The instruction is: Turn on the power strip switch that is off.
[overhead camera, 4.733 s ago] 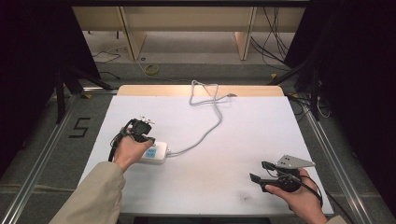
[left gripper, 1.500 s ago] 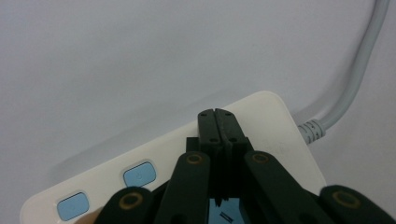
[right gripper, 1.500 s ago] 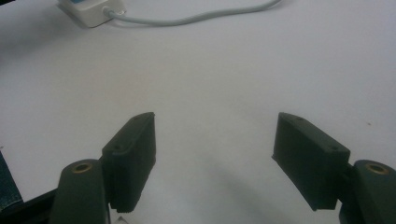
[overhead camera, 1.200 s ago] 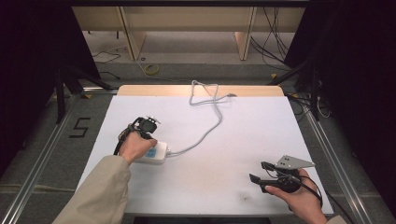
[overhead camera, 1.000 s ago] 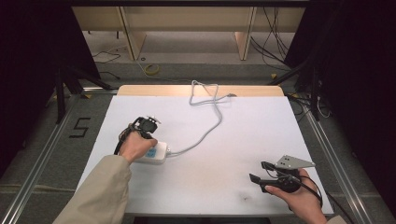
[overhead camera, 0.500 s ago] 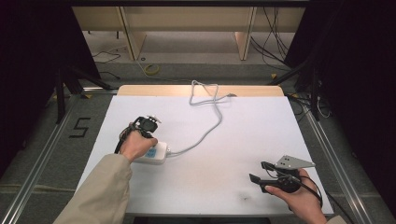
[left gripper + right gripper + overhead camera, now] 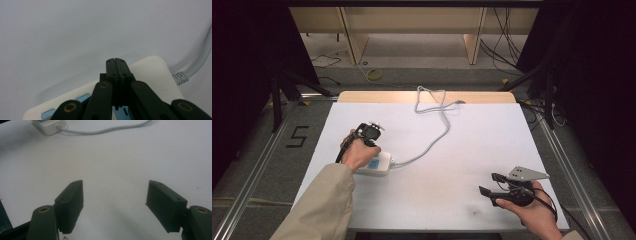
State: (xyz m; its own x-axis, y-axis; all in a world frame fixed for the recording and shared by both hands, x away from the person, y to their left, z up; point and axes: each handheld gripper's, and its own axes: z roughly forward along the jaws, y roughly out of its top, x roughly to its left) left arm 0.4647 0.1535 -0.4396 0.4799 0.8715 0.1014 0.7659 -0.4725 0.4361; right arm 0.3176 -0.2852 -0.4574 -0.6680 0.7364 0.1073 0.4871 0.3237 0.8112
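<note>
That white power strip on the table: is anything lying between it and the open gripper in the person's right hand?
Nothing visible does. Between the right gripper and the power strip lies bare white table. The strip's grey cord runs off toward the far edge.

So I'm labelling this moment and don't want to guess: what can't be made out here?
- Power strip: in the high view the left hand covers its near end; in the left gripper view the shut left tongs hide its middle and the bottom edge cuts it off.
- Whether the tongs press a switch: cannot tell.
- Cord: its far end is too small to read.
</note>
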